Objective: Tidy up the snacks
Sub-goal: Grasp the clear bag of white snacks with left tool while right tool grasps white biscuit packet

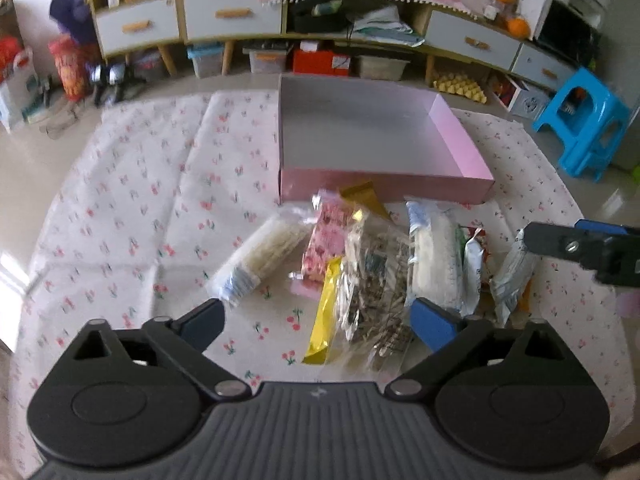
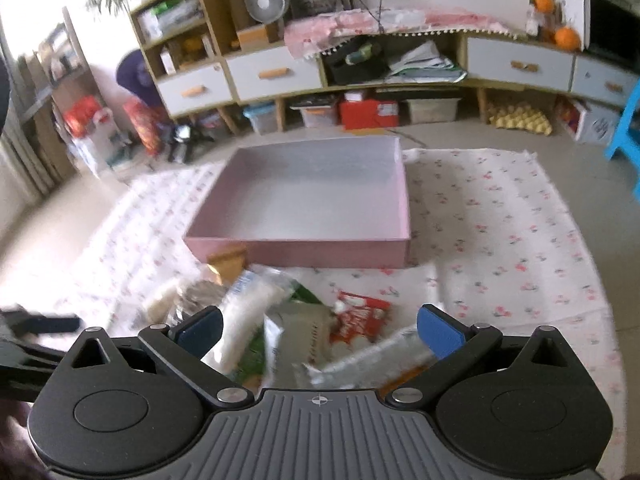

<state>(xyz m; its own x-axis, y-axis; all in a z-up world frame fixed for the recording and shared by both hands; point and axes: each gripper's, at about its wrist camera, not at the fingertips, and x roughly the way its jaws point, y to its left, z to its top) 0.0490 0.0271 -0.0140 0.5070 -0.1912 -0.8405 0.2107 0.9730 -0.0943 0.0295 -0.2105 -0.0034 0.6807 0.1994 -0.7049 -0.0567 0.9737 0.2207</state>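
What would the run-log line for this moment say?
stage: pre-grasp | left gripper: open over snack pile | right gripper: open, nothing held | pink box: empty

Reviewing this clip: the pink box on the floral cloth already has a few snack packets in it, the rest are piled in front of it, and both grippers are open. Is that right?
Not quite. The pink box is empty; both wrist views show a bare grey floor inside it. All the snack packets lie piled on the floral cloth in front of it. The left gripper and right gripper are open, as you said.

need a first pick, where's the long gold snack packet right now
In the left wrist view the gold packet lies on the floral cloth between the open left gripper fingers, against the clear snack bag, in front of the pink box.
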